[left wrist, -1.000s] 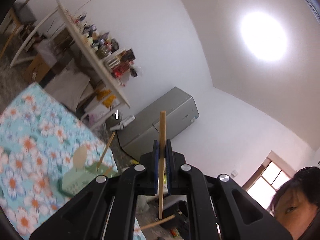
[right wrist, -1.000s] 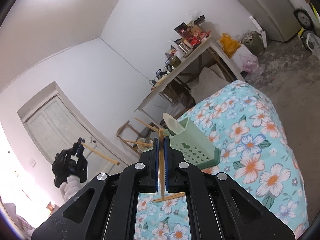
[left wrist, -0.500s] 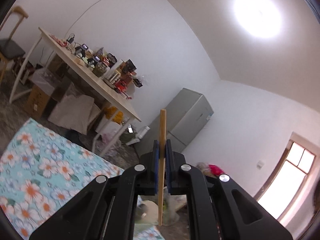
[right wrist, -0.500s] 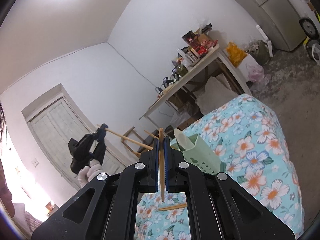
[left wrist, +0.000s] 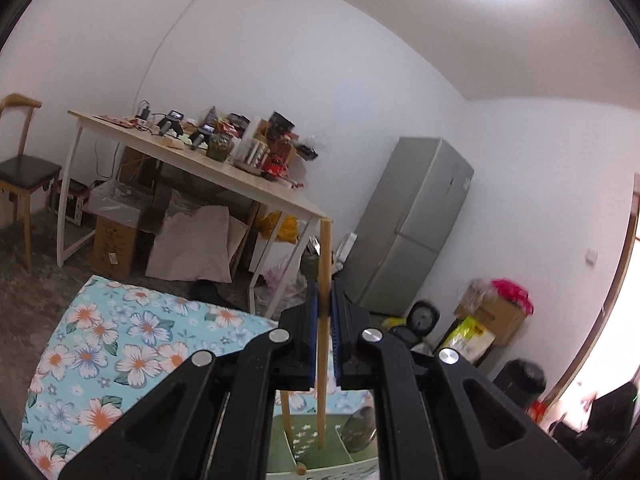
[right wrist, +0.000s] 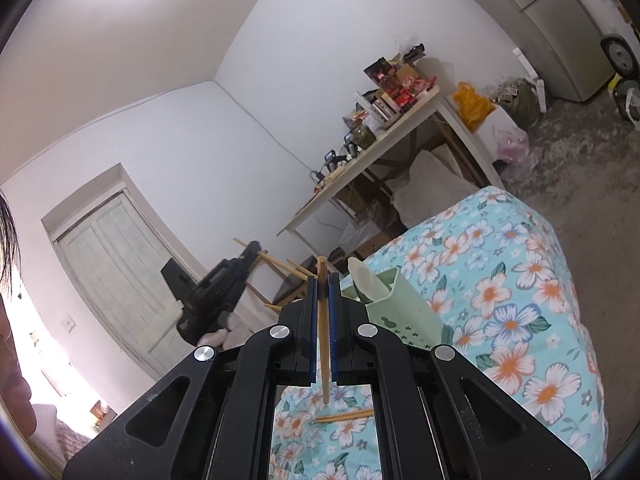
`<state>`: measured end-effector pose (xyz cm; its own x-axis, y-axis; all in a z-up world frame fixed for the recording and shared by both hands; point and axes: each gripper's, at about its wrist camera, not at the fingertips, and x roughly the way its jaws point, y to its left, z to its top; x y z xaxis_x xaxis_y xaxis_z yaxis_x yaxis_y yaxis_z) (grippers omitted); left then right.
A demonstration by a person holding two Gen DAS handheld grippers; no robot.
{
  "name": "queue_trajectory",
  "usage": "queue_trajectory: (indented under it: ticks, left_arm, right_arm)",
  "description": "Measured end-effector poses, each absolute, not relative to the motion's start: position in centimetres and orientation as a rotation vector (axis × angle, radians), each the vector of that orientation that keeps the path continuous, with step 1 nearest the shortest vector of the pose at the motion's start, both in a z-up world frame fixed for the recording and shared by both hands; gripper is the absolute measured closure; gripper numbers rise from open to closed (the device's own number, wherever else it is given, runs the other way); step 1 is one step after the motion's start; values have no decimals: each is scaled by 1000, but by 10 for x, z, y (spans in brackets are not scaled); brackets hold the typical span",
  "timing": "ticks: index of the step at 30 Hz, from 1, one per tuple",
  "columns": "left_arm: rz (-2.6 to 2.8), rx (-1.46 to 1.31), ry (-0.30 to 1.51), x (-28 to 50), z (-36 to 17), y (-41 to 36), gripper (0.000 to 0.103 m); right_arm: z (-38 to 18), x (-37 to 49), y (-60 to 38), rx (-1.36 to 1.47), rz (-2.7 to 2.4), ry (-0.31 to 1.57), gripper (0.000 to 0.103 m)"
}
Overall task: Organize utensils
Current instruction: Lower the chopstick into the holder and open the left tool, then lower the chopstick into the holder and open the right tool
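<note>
Evidently the step in hand is dropping a chopstick into the green utensil caddy (left wrist: pixel 320 456): the left gripper (left wrist: pixel 323 308) is clenched on a wooden chopstick (left wrist: pixel 323 360) held upright, its lower tip hanging over one of the caddy's compartments. Beside it in the caddy stand another chopstick (left wrist: pixel 286 416) and a metal spoon (left wrist: pixel 360 428).

The right gripper (right wrist: pixel 323 308) likewise clamps its own chopstick (right wrist: pixel 323 340), waiting nearer the person and short of the caddy (right wrist: pixel 404 312), which sits on the floral tablecloth (right wrist: pixel 520 300). One loose chopstick (right wrist: pixel 346 416) lies on the cloth below it, not yet gathered.

Next, I judge, the left tip should be lowered inside the compartment walls before the jaws let go, so the stick does not tip out. The divider and the sticks already standing there are what could snag it.

Behind are a cluttered white table (left wrist: pixel 192 168), a grey fridge (left wrist: pixel 416 220) and a wooden chair (left wrist: pixel 24 168), all well apart.
</note>
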<state>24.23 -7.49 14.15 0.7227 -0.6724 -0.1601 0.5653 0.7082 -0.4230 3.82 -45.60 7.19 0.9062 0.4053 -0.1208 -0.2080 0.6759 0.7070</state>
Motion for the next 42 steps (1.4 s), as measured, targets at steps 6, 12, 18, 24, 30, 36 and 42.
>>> queue_trajectory:
  ticks: [6, 12, 18, 24, 30, 36, 42]
  left_arm:
    - [-720, -329, 404, 247, 119, -96, 97]
    - [-742, -364, 444, 243, 112, -90, 59]
    - [-742, -390, 430, 229, 119, -75, 44]
    - [-764, -396, 394, 201, 123, -50, 36]
    - [-741, -410, 415, 173, 104, -14, 34]
    - [-699, -407, 467, 154, 74, 12, 34]
    - [-654, -421, 531, 143, 42, 31, 34]
  right_arm:
    - [72, 38, -455, 752, 347, 281, 100]
    - [75, 36, -454, 741, 345, 274, 100]
    - [87, 28, -451, 709, 347, 253, 100]
    - [119, 25, -447, 636, 363, 196, 100]
    - [159, 35, -440, 529, 367, 127, 100]
    - [183, 59, -426, 422, 337, 90, 100]
    - [186, 92, -399, 268, 267, 92, 100]
